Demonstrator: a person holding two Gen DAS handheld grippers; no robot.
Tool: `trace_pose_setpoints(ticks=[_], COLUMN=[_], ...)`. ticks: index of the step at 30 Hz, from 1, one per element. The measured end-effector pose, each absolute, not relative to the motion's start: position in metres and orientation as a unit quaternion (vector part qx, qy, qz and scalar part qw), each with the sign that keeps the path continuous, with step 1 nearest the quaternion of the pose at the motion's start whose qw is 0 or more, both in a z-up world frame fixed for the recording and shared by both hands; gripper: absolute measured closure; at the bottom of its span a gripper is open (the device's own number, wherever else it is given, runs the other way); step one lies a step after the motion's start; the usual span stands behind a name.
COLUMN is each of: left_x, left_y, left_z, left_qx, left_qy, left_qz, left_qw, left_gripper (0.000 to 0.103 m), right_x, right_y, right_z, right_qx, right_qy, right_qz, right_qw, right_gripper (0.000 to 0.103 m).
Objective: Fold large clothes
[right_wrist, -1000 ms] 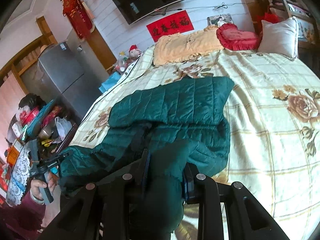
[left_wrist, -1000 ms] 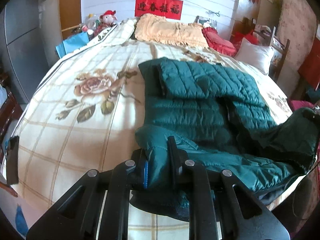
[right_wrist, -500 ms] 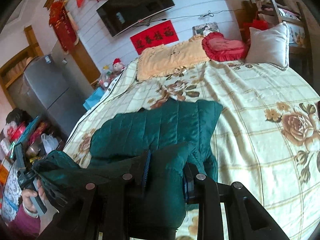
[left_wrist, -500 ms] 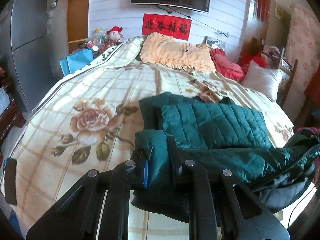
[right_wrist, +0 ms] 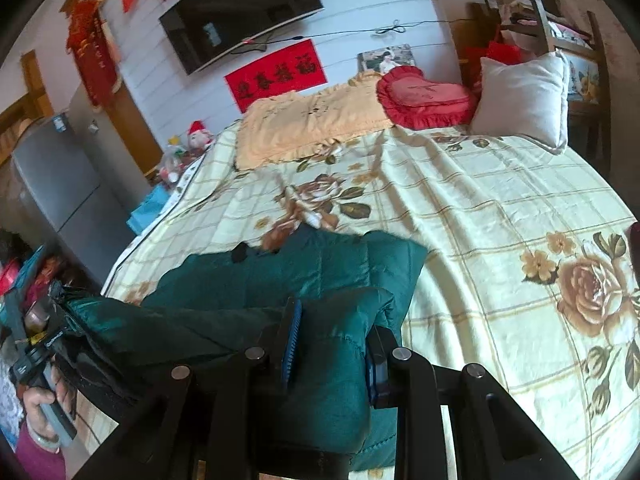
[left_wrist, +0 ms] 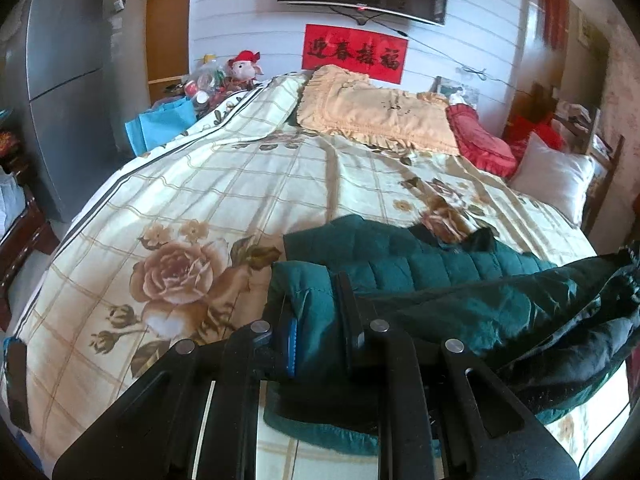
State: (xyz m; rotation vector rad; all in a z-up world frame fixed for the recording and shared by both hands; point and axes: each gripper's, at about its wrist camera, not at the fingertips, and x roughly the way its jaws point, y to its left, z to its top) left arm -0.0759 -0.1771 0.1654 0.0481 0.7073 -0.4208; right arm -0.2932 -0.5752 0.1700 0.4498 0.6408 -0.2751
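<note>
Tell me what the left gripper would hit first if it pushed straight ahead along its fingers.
Probably the jacket itself: the left gripper is shut on one edge, and the folded part lies just beyond its tips on the bed. Depth is uncertain.

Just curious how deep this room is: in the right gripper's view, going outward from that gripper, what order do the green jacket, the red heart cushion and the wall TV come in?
1. Green jacket: clamped in the right gripper itself.
2. Red heart cushion: at the bed's far end, right of the yellow pillow.
3. Wall TV: mounted on the wall, upper left.
</note>
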Motion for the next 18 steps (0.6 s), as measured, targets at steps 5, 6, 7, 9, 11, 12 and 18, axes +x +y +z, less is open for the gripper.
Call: trace_pose_setpoints(ticks=[5,6,7,9,11,12,18], left_x=[-0.041,-0.033,-0.026,-0.012,0.003,0.008,0.032], left_y=[-0.197,-0.203,-0.209,-0.218,-0.226,-0.229,-0.244], left_z=[0.164,0.162,0.159,0.151,0.136,0.130,0.092], left_qx=[0.017,0.016,0.019,0.024,0.020,0.020,0.017], left_qy=[0.353,0.358,0.363,0.371,0.386,0.391,0.408], left_qz=[-0.187,-0.181,-0.177,-0.168,-0.156,-0.151,-0.137], left_qw=[0.917,0.916,0.915,0.913,0.909,0.908,0.902], left_gripper=[0.088,0.088,0.088,0.088,0.088,0.088,0.087], right_x=[-0.263,-0.259,-0.252,-0.234,-0.219,-0.214,-0.181], right_y=[-0.600,-0.602,-0.604,-0.610,-0.618,-0.621,-0.641], right_z=[0.163,0.162,0.161,0.154,0.143,0.138,0.093], right_qx=[0.235,0.237,0.235,0.232,0.238,0.240,0.276], right_qy=[0.311,0.312,0.314,0.323,0.332,0.335,0.349], right_qz=[-0.160,-0.162,-0.167,-0.177,-0.185,-0.187,-0.207], right_qw=[0.907,0.906,0.905,0.900,0.894,0.892,0.871], right_gripper=[0.078,0.078,0.078,0.078,0.078,0.079,0.079])
